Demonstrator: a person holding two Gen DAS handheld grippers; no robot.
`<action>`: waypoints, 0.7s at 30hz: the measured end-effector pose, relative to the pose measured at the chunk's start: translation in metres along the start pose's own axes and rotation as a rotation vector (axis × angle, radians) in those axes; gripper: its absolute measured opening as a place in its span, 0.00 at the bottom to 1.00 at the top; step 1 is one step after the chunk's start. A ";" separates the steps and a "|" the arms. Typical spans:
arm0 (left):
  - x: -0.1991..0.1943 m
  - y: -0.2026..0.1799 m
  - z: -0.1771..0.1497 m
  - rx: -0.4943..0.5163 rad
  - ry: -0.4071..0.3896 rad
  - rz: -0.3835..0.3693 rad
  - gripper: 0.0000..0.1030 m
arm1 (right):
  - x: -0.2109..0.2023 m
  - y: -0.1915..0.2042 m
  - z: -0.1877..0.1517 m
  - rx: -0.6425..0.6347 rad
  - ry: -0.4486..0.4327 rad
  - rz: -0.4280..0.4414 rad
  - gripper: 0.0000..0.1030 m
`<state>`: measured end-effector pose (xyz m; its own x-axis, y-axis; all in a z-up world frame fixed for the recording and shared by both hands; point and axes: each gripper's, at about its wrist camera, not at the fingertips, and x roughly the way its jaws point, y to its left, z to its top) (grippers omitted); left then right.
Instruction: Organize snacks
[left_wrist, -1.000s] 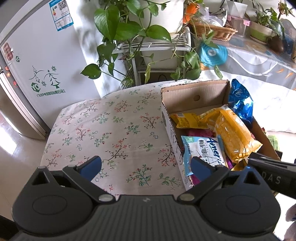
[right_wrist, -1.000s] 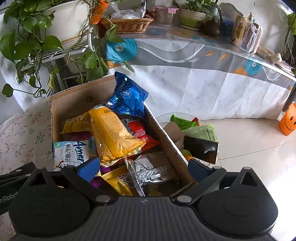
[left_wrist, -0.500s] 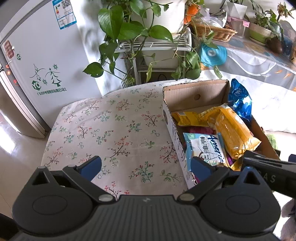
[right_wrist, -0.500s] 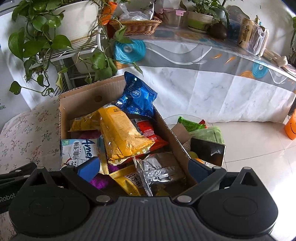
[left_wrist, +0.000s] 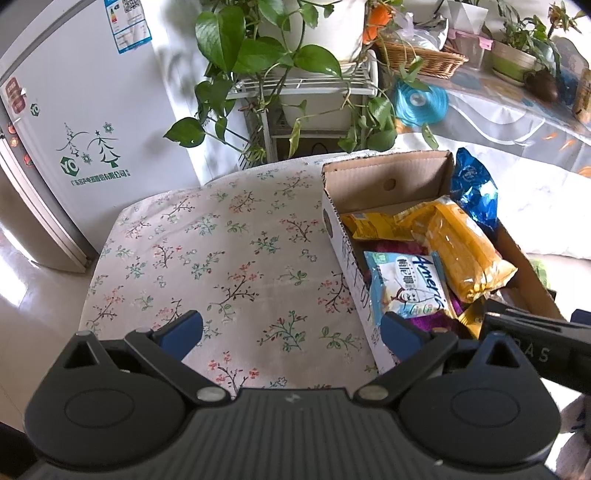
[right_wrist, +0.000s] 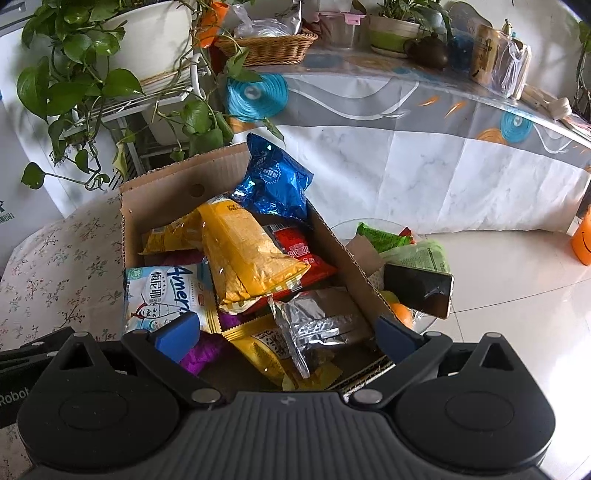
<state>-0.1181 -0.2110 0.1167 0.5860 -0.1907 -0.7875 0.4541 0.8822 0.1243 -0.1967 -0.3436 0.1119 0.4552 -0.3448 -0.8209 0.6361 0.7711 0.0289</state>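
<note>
Right wrist only: silver packet (right_wrist: 320, 325).

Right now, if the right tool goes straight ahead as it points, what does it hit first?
Most likely the silver packet lying in the box, centred between the open right tool fingers. Depth is unclear, but nothing shows in between.

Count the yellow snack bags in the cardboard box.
3: a big one across the middle, a small one behind it at the back wall, and one under the silver packet in front. More may be buried.
</note>
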 end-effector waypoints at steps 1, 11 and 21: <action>0.000 0.001 -0.002 0.004 -0.001 0.002 0.99 | -0.001 0.001 -0.002 -0.004 0.000 -0.001 1.00; -0.005 0.020 -0.018 0.007 0.002 0.005 0.99 | -0.008 0.019 -0.015 -0.079 -0.026 0.004 1.00; -0.011 0.050 -0.037 -0.024 0.008 -0.027 0.99 | -0.018 0.044 -0.035 -0.169 -0.066 0.019 1.00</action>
<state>-0.1271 -0.1490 0.1096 0.5684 -0.2109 -0.7952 0.4530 0.8871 0.0886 -0.1985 -0.2854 0.1080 0.5095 -0.3591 -0.7820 0.5159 0.8548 -0.0565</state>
